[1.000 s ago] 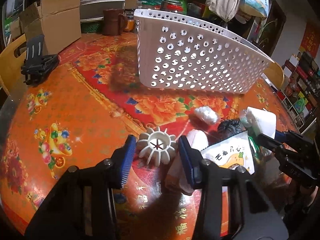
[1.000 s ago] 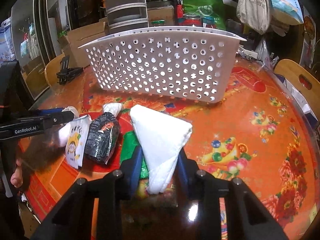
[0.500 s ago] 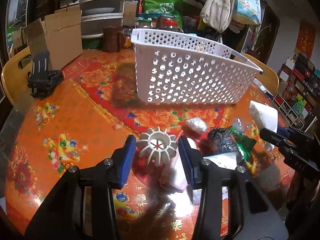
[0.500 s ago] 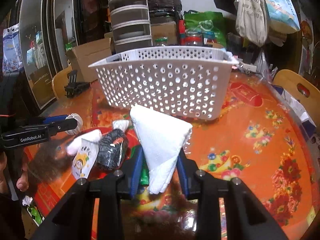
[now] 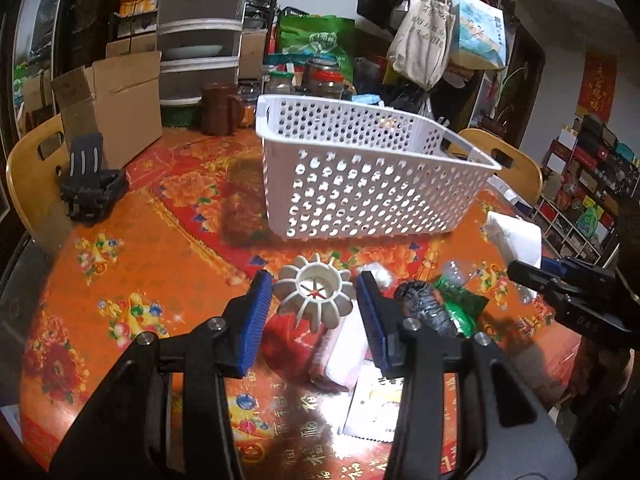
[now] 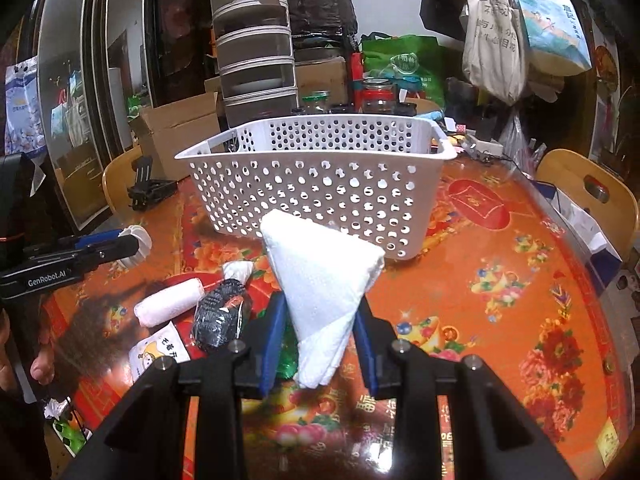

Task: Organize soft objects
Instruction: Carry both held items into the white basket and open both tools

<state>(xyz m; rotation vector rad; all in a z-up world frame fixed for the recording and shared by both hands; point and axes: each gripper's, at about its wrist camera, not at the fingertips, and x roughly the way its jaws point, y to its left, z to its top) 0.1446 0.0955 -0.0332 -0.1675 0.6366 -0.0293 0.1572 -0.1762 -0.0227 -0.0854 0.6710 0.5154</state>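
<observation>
Currently the left claw is raised above the surface, its blue pads closed on a white ribbed flower-shaped piece whose open face tilts up toward the camera. To its right, the right claw pinches a folded white paper towel, a soft quilted wedge with its narrow end down between the pads and its broad end pointing at the basket. That white perforated plastic basket stands on the far side. A rolled white cloth, a black crinkled packet and a cartoon-printed sachet lie near left on the glossy floral surface.
</observation>
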